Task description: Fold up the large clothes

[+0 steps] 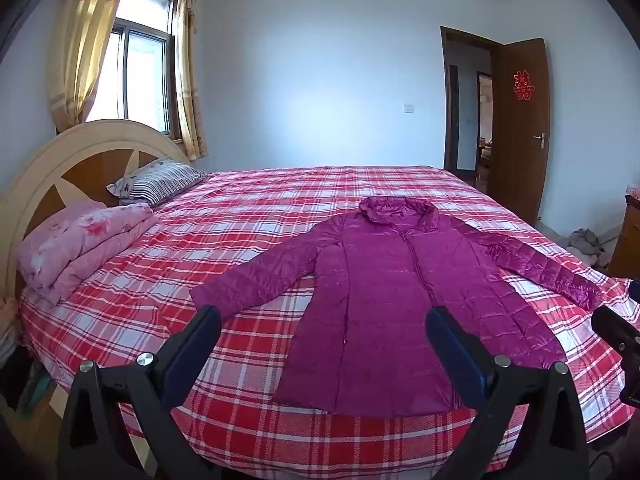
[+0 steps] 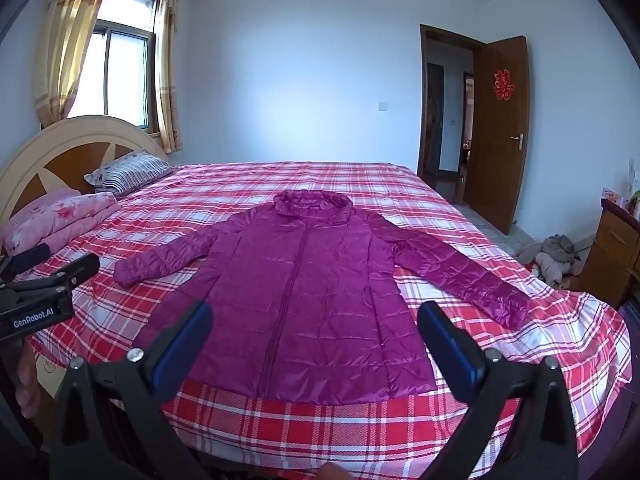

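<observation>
A magenta quilted jacket [image 1: 384, 292] lies flat, front up, on the red plaid bed [image 1: 240, 216], sleeves spread to both sides, hood toward the far wall. It also shows in the right wrist view [image 2: 316, 300]. My left gripper [image 1: 324, 320] is open and empty, above the bed's near edge by the jacket's hem. My right gripper [image 2: 316, 316] is open and empty, also near the hem. The left gripper's body shows at the left edge of the right wrist view [image 2: 44, 296]; the right gripper's body shows at the right edge of the left wrist view [image 1: 620, 336].
A folded pink quilt [image 1: 80, 244] and a striped pillow [image 1: 156, 180] lie by the headboard [image 1: 48, 164] at left. An open wooden door [image 1: 520, 120] stands at right. A pile of clothes [image 2: 556, 256] lies on the floor beside a wooden cabinet [image 2: 616, 248].
</observation>
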The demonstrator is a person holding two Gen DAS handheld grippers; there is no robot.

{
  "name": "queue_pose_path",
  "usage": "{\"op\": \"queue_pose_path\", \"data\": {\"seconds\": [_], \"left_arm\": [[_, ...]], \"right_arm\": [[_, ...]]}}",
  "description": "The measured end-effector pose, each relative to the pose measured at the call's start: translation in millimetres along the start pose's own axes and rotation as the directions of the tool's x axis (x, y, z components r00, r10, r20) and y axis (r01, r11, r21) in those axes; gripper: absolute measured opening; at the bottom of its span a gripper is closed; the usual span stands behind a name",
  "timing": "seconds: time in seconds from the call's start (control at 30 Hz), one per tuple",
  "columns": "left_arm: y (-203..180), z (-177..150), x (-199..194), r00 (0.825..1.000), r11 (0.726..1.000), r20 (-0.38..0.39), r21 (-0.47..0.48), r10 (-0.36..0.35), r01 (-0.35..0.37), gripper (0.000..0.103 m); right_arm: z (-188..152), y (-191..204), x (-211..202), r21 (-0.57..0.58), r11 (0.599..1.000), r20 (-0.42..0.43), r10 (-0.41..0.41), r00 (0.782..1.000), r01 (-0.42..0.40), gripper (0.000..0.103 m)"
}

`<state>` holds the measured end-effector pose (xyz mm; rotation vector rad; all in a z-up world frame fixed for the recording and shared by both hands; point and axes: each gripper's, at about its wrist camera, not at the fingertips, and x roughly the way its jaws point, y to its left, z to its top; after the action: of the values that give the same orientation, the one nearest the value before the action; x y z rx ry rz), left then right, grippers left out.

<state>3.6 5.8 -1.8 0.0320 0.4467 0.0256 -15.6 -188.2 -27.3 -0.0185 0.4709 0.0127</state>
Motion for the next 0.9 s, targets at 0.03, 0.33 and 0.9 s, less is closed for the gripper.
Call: {"op": "queue_pose_path", "data": {"seconds": [0.03,0.33,0.9], "left_arm": [[0.5,0.1,-0.4,1.000,1.000,0.003,0.001,0.002,-0.002,0.102],[-1.6,-1.6,2.4,1.000,1.000,-0.003,0.006,0.010,-0.009,0.102],[-1.2,-4.4,6.8,1.000,1.000,-0.016,0.002,0.005,-0.005,0.102]], "right_arm": [[0.2,-0.2,-0.4,0.000,1.000,0.002,0.000,1.000,0.000,0.103],[-3.0,-1.8,-0.8,0.010,1.000,-0.007,0.005,1.000,-0.005,0.103],[-6.2,5.2,4.1,0.006,1.000,-0.021,0.016,1.000,-0.015,0.103]]}}
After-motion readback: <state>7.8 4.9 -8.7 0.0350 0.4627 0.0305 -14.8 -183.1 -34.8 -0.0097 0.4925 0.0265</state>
